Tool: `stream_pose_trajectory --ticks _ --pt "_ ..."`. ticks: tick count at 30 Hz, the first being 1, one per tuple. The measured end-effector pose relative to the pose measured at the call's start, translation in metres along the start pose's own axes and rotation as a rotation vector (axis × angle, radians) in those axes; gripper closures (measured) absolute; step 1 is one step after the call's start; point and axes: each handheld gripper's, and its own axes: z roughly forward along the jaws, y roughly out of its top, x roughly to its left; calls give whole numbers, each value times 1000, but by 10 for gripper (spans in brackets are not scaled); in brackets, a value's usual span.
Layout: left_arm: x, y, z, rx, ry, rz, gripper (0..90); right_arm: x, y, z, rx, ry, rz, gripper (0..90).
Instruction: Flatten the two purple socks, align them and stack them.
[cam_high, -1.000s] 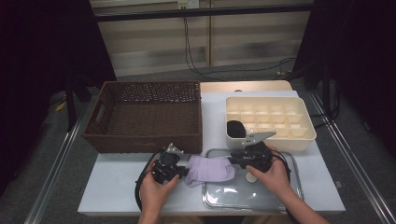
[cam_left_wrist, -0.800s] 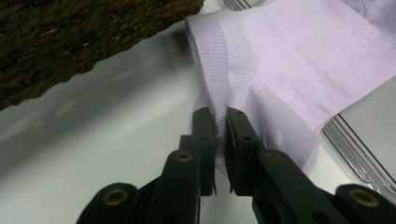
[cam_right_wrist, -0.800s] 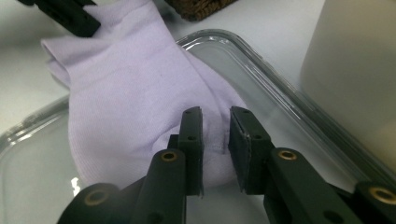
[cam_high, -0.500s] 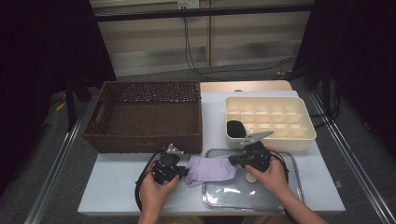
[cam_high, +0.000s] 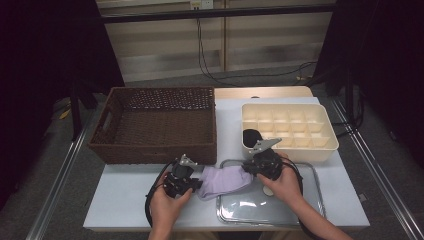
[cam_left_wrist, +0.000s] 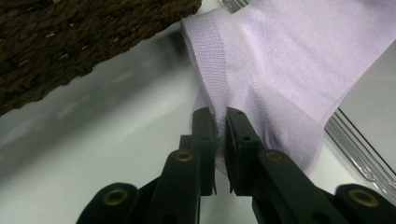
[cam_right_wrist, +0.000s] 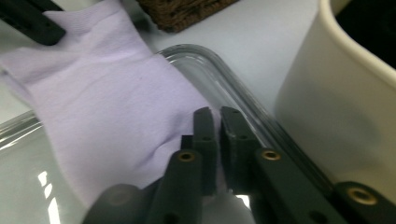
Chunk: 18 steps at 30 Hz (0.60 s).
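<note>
Item: lilac sock (cam_high: 223, 181) stretched across near-left rim of clear tray (cam_high: 300, 212), partly on white table (cam_high: 120, 190) | Left gripper (cam_high: 194, 183): jaws pinched tight on sock edge, left of tray | Right gripper (cam_high: 248, 167): jaws just reopened slightly, pads pressing sock fold over tray rim | Wicker basket (cam_high: 155, 125) behind-left of tray; cream divided box (cam_high: 287, 130) behind tray.

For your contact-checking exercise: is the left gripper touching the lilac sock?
Touching. In the left gripper view, the left gripper has its jaws pinched shut on a fold of the lilac sock, with fabric squeezed between them.
</note>
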Motion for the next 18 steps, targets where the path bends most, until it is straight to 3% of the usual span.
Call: stream_pose_trajectory --ticks 3,5,7,9,12,15,18 --pt "0 0 0 -4 -7 -7 832 0 0 -7 -48 17 14 783" --pt "1 0 0 -2 -7 -11 831 4 4 -15 -78 25 -1 777" --pt "0 0 0 -4 -6 -11 830 12 6 -19 -98 70 -29 780" --pt "1 0 0 -5 -7 -13 828 19 3 -15 -70 94 -49 794" --pt "3 0 0 -14 -17 -25 820 24 -7 -6 -24 111 -55 881" --pt "5 0 -4 -55 -8 -40 721 24 -14 -3 -36 124 -36 900" --pt "8 0 -13 -87 -13 -52 697 26 -13 -3 -25 124 -35 900"
